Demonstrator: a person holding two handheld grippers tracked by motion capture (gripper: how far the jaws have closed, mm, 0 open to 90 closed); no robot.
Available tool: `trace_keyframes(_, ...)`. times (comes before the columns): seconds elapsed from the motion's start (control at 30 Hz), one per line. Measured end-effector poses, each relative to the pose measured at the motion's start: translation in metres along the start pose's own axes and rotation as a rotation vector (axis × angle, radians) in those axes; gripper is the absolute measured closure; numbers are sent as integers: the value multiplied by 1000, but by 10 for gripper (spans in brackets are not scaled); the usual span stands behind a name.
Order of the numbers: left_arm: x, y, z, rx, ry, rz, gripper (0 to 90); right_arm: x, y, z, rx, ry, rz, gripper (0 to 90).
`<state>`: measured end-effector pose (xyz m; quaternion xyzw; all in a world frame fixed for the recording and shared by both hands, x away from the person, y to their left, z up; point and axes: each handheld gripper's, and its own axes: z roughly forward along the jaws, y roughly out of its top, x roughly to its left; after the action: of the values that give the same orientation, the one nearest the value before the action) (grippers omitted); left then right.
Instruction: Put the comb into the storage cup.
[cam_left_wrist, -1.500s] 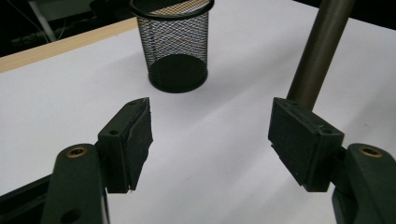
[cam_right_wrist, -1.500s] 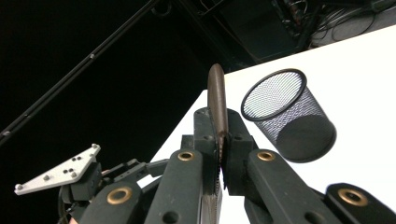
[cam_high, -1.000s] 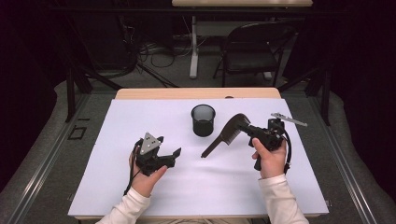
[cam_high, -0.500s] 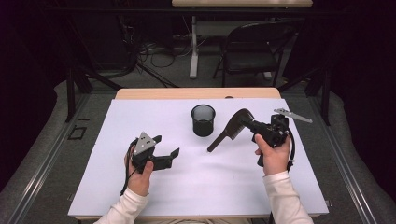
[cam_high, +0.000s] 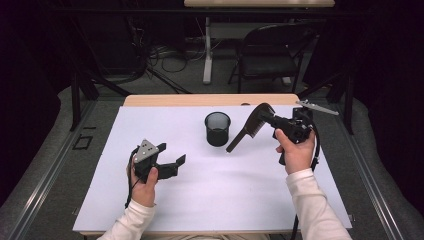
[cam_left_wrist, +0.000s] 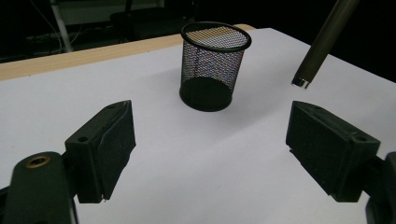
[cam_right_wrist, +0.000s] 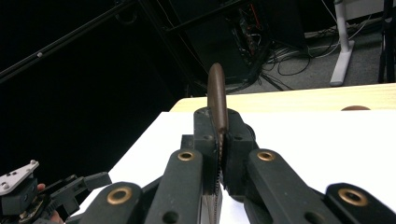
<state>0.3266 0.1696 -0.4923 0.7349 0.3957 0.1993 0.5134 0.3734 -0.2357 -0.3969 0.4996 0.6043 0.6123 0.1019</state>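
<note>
A brown comb (cam_high: 244, 132) with a long handle hangs above the white table top (cam_high: 210, 200), and my right gripper (cam_high: 267, 119) is shut on its toothed end. The handle slants down to the left and ends just right of a black mesh cup (cam_high: 217, 128). In the right gripper view the comb (cam_right_wrist: 217, 95) stands edge-on between the closed pads of the right gripper (cam_right_wrist: 219, 140). My left gripper (cam_high: 171, 153) is open near the table's left front. The left gripper view has its jaws (cam_left_wrist: 210, 149) wide apart, facing the cup (cam_left_wrist: 215, 65), with the comb handle (cam_left_wrist: 322, 42) at upper right.
The cup stands upright at the middle back of the table and looks empty. A wooden table edge (cam_high: 200, 100) runs behind it. Beyond the table stand a folding chair (cam_high: 270, 55) and cables on the floor.
My right hand has risen and carried the comb up and a little to the right. The left gripper has shifted slightly to the left and stays open.
</note>
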Motion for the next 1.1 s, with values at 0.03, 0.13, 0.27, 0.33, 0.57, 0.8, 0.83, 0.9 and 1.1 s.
trace_keyframes(0.03,0,0,0,-1,1,0,162,0,2,1,5,-2,2,869)
trace_keyframes(0.13,0,0,-1,-5,3,-1,162,0,7,4,7,-4,8,869)
trace_keyframes(0.27,1,0,-1,-2,5,0,161,0,15,6,8,-4,16,869)
trace_keyframes(0.33,1,0,-1,-3,5,1,161,2,20,7,5,-4,17,869)
trace_keyframes(0.57,1,0,-1,0,8,1,162,5,35,13,1,-3,32,870)
trace_keyframes(0.8,1,0,0,2,11,-2,162,9,46,21,10,-19,22,869)
trace_keyframes(0.83,1,0,0,2,9,0,162,10,47,22,10,-20,23,869)
trace_keyframes(0.9,0,-1,0,4,8,1,162,10,49,25,13,-23,26,869)
trace_keyframes(1.1,1,0,0,4,9,-1,162,10,54,34,3,-38,32,869)
